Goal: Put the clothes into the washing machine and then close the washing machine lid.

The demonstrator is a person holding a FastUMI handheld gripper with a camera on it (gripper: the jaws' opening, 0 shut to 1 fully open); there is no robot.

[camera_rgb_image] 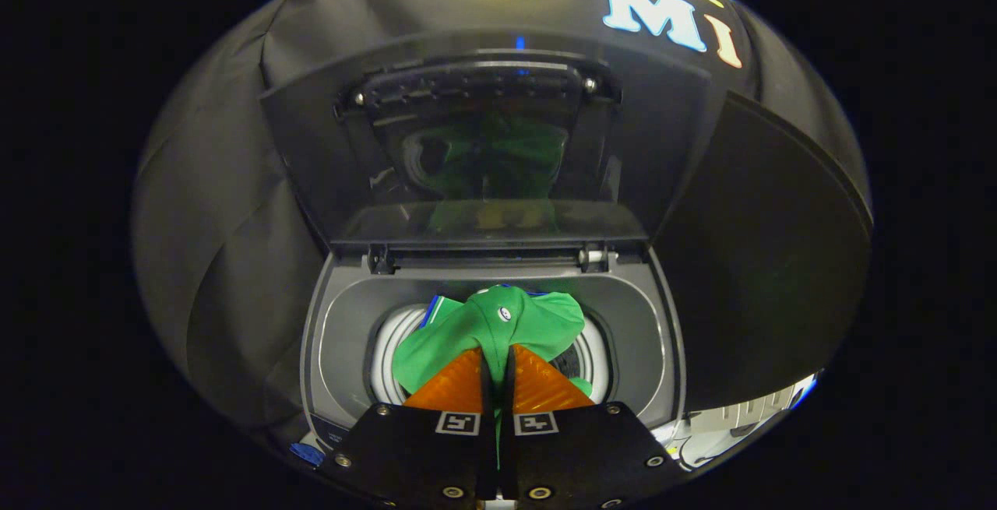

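A green garment (pixel 498 321) with blue-and-white trim hangs bunched over the round drum opening (pixel 389 342) of a top-loading washing machine (pixel 343 323). My gripper (pixel 498 350) is shut on a fold of that garment, with the cloth pinched between both fingers and spreading out just beyond them. The machine's dark lid (pixel 483 144) stands raised upright behind the opening, and its glass mirrors the green cloth.
Black cloth walls close in behind and on both sides of the machine. A dark panel (pixel 763 261) stands to the right of the lid. White objects (pixel 740 416) lie low on the right beside the machine.
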